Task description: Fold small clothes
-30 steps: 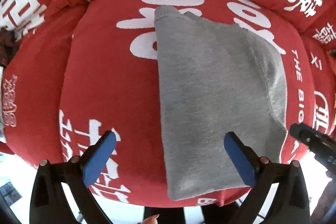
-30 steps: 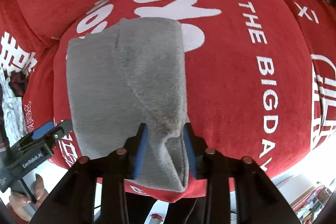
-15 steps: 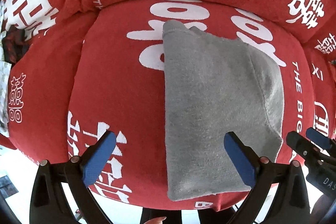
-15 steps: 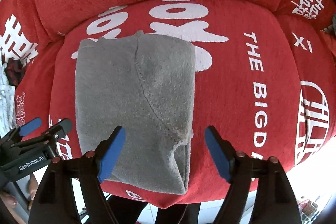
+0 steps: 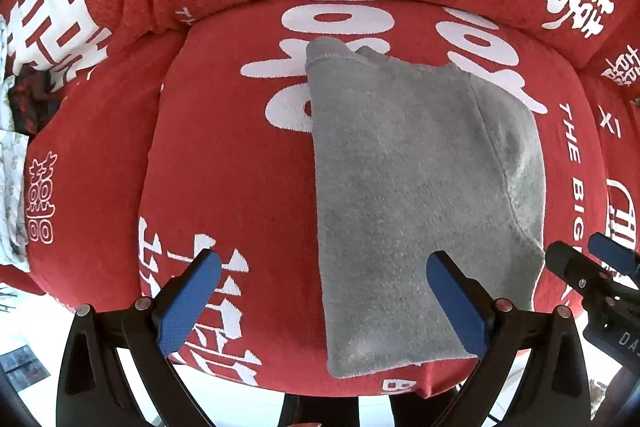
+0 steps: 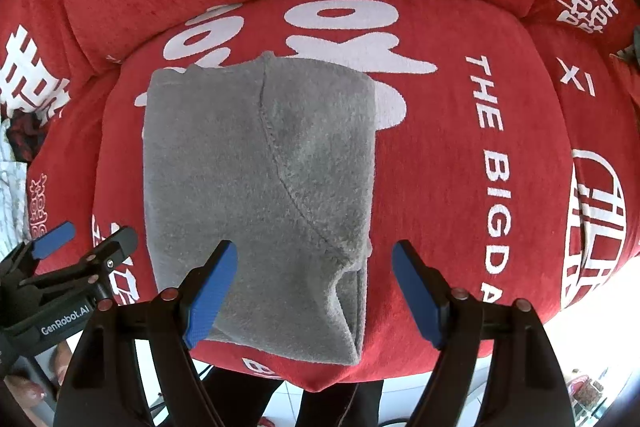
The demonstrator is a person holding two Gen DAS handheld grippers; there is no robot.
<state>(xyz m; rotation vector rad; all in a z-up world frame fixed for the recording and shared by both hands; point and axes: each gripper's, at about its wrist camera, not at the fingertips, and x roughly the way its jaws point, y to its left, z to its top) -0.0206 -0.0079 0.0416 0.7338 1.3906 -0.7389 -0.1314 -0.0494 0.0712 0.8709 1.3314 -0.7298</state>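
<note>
We have just opened the right gripper (image 6: 312,287) off the folded grey garment (image 6: 256,187) on the red cushion (image 6: 440,187); the left gripper (image 5: 320,299) gapes empty too. Next, regrasp the garment's near edge for fold 2.

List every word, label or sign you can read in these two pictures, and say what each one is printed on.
"THE BIGDA", cut off at the cushion's edge: red cushion cover.
"XI": the cover, right side.
"GenRobot.AI": left gripper body.
"DA", cut off: right gripper body.
Large white Chinese characters and a round emblem: the cover; I cannot read them reliably.
Grey garment: no text.
</note>
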